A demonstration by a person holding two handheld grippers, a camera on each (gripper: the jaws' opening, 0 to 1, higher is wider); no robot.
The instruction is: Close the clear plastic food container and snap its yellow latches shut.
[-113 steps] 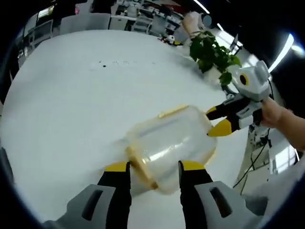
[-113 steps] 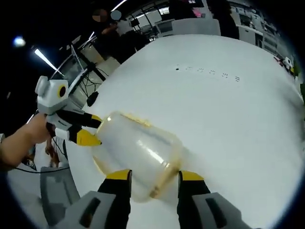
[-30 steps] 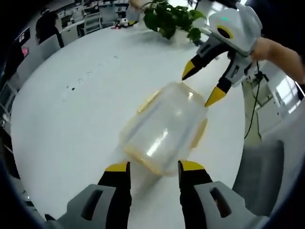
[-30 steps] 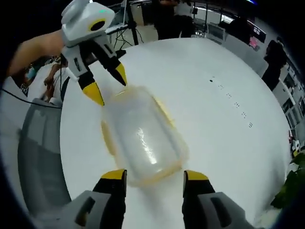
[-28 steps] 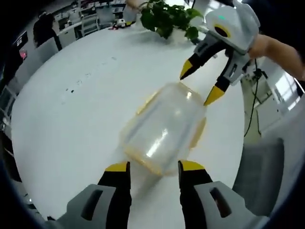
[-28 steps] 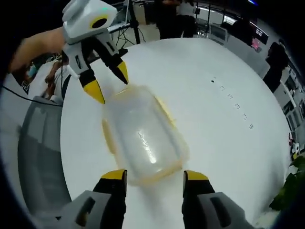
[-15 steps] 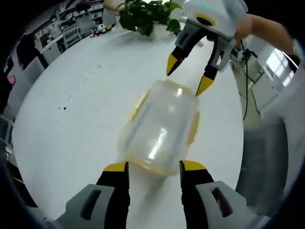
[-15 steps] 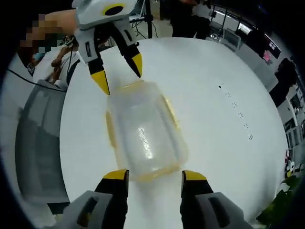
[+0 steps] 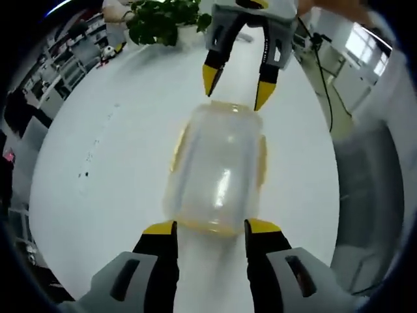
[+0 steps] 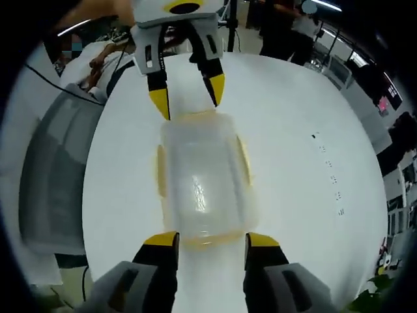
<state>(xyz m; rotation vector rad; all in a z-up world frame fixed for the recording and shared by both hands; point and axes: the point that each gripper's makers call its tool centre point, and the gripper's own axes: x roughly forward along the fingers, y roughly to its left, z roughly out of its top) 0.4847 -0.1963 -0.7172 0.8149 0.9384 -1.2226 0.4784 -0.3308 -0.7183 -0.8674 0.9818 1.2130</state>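
Swung round since a second ago, both grippers now face each other squarely across the clear container (image 9: 217, 175) on my white table (image 9: 111, 156). Left gripper (image 9: 207, 229) at its near end, right gripper (image 10: 203, 242) opposite — jaws apart, yellow latches (image 9: 177, 145) along its sides.

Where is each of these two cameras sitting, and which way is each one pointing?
Left gripper view: rides the left gripper, looking along its jaws at the container; the right gripper faces it from the far end.
Right gripper view: rides the right gripper, looking the opposite way at the container, with the left gripper beyond.
Shared: the container, the white table, both grippers, open, one at each end.
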